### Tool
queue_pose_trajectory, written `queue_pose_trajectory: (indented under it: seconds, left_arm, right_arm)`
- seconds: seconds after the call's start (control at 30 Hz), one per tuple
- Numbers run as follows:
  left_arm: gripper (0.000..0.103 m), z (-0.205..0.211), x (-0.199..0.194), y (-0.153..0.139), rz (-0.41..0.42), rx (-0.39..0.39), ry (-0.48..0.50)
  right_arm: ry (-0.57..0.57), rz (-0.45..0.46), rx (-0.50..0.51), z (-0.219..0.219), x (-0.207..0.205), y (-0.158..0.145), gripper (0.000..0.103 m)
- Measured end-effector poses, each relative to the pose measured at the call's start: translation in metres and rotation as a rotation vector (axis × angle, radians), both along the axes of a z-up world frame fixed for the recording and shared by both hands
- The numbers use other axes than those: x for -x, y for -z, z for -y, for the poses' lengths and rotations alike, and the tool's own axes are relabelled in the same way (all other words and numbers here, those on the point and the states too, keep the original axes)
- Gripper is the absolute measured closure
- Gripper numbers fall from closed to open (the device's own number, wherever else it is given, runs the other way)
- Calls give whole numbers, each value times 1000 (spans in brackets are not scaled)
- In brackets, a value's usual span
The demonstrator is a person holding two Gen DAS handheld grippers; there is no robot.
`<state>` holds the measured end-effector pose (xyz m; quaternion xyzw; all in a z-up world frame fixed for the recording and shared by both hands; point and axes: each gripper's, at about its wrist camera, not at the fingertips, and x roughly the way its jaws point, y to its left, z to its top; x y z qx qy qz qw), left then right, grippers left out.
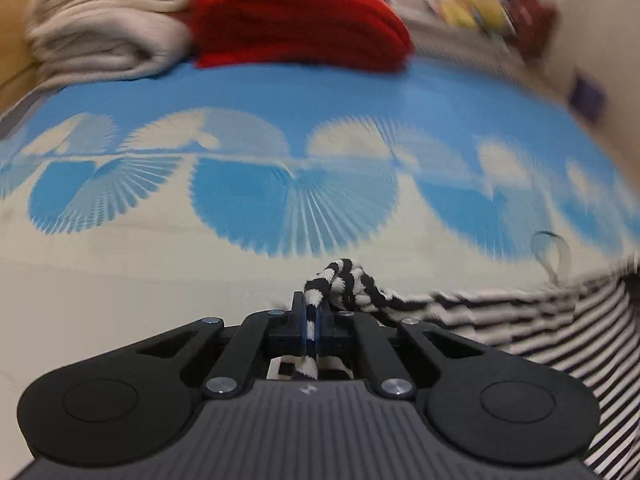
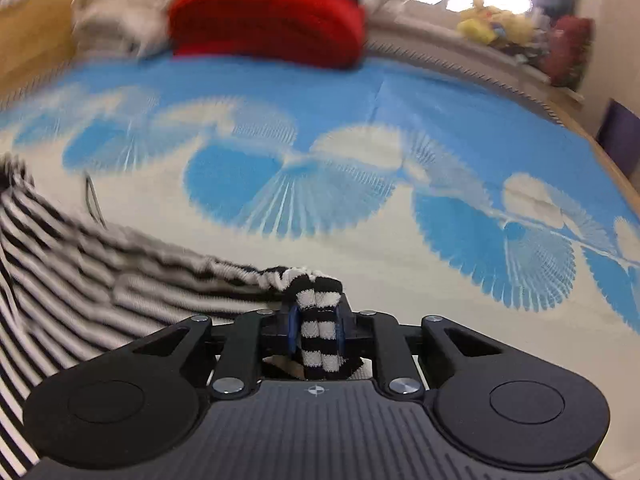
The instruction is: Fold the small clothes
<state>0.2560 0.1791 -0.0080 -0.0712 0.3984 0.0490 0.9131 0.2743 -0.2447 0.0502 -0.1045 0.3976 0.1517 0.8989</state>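
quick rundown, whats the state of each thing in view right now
left claw: shut on a bunched corner of the striped garment
right claw: shut on another bunched corner of the striped garment
striped garment: unfolded, stretched between the two claws, over the blue and white cloth
red garment: folded, at the far end of the cloth
cream garment: folded, beside the red one
blue and white cloth: spread flat
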Motion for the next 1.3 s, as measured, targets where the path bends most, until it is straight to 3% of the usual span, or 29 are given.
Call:
queue_pose_trajectory:
  seconds: [0.07,0.13,0.3,0.33,0.37,0.4,0.5,0.53,0.57,0.7,0.83,0.97,1.03,1.3]
  left_arm:
    - [100,3,-3,-4,23,-15,-10]
    - [100,10,-10,0,1,-52,-10]
    - [96,9,-29,29,-130,-13,-38]
    - [90,5,-30,42,-183,10,-39]
    - [79,4,-32,51,-246,36,-36]
    - [75,2,-31,57,-279,46,-34]
    - [58,-3,-20,47,-249,16,-26]
    - [47,-7,-15,40,-232,21,-35]
    - [44,-11,-8,35,-217,39,-44]
    - [43,-34,26,5,-188,192,-37]
    - [43,-49,59,-15,-249,264,-32]
    - [43,-66,104,-2,-305,365,-69]
    - [45,-76,119,20,-410,417,-136]
    - [45,-79,132,31,-462,420,-120]
  right_arm:
    - [62,57,-73,2,-6,-12,87]
    - [101,80,-81,-1,-10,-14,87]
    - [169,-37,14,-18,-27,13,81]
    - [172,-67,42,-21,-30,21,76]
    - [182,-89,68,-24,-31,27,62]
    - [202,-115,101,-26,-33,34,55]
    - [226,-134,105,-23,-30,36,51]
    - [232,-134,87,-19,-28,33,50]
    - [241,-135,69,-14,-24,28,50]
    - [282,-130,-68,17,3,-2,50]
    - [270,-203,-121,49,38,-24,43]
    - [301,-342,-200,80,80,-18,43]
    - [347,-423,-200,90,95,-8,43]
    - [379,-486,-174,101,120,6,43]
